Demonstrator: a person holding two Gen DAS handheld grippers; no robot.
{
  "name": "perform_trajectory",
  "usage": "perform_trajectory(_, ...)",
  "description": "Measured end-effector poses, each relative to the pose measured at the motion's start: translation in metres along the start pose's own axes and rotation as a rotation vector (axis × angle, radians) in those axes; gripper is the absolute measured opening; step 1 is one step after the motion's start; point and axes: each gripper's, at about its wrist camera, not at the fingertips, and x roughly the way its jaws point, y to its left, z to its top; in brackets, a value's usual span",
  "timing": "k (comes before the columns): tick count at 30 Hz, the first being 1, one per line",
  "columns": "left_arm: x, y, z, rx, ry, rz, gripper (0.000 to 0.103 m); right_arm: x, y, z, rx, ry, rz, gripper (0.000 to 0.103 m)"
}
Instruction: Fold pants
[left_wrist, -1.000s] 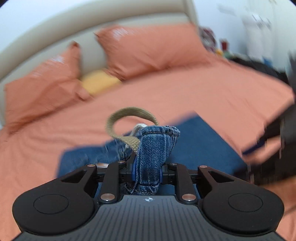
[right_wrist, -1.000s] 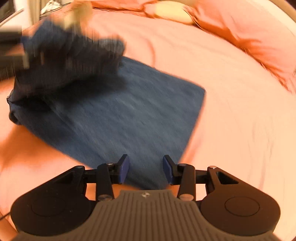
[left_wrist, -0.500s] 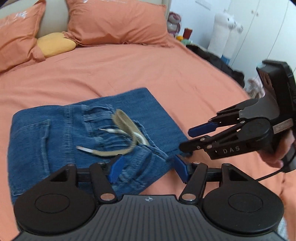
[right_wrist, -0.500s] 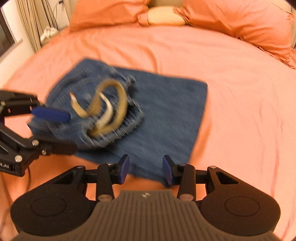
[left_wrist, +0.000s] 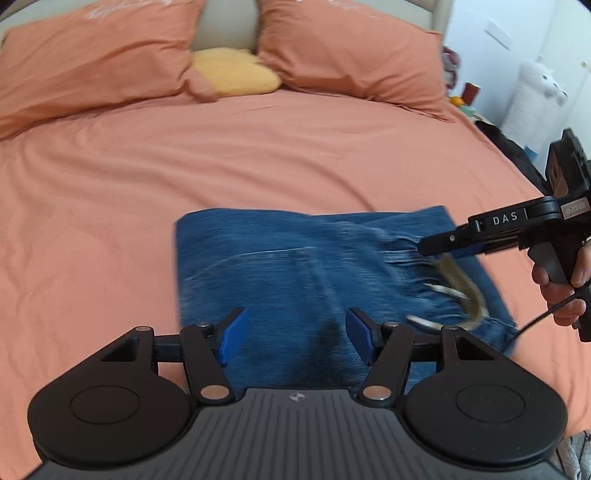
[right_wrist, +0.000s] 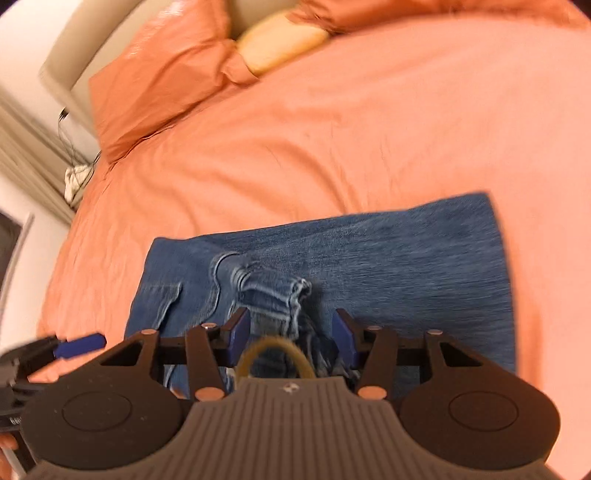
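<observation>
Pants (left_wrist: 295, 266) — blue jeans — lie folded into a compact rectangle on the orange bed (left_wrist: 258, 155), near its front edge, pillows (left_wrist: 343, 48) well apart at the head. Main folds look done; the step in hand seems to be tidying the waistband end, where a bunched denim ridge (right_wrist: 273, 291) and a tan belt (left_wrist: 461, 284) stick out of the stack.

Left hand-held gripper (left_wrist: 293, 336) hovers over the near part of the jeans, jaws wide, nothing between the pads. Right hand-held gripper (right_wrist: 290, 332) sits over the bunched waistband with its jaws opening; the denim ridge and the belt loop lie between the blue pads, but the pads do not look pressed on them. From the left wrist view its tips are at the belt end of the jeans, a hand (left_wrist: 561, 280) on the grip.

Next move, as I judge it: flatten or tuck the waistband bunch and belt so the stack lies even — needs a light pinch on the fabric, not the loose belt, or it drags the top layer askew.

Containers: none in view.
</observation>
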Motion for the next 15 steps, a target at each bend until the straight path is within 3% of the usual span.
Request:
perform_trajectory(6,0.007,0.024,-0.002,-0.021,0.010,0.001,0.070,0.041,-0.003,0.003,0.061,0.068,0.014,0.046)
perform_trajectory(8,0.007,0.030,-0.002,-0.035,0.012,-0.009,0.070,0.040,-0.002,0.003,0.072,0.057,0.007,0.040)
perform_trajectory(10,0.006,0.034,-0.004,-0.043,0.010,-0.013,0.069,0.030,0.011,0.003,0.021,0.039,-0.019,0.029)
perform_trajectory(15,-0.001,0.039,-0.011,-0.062,0.003,-0.009,0.068,-0.014,0.066,0.003,-0.200,-0.016,-0.092,0.023)
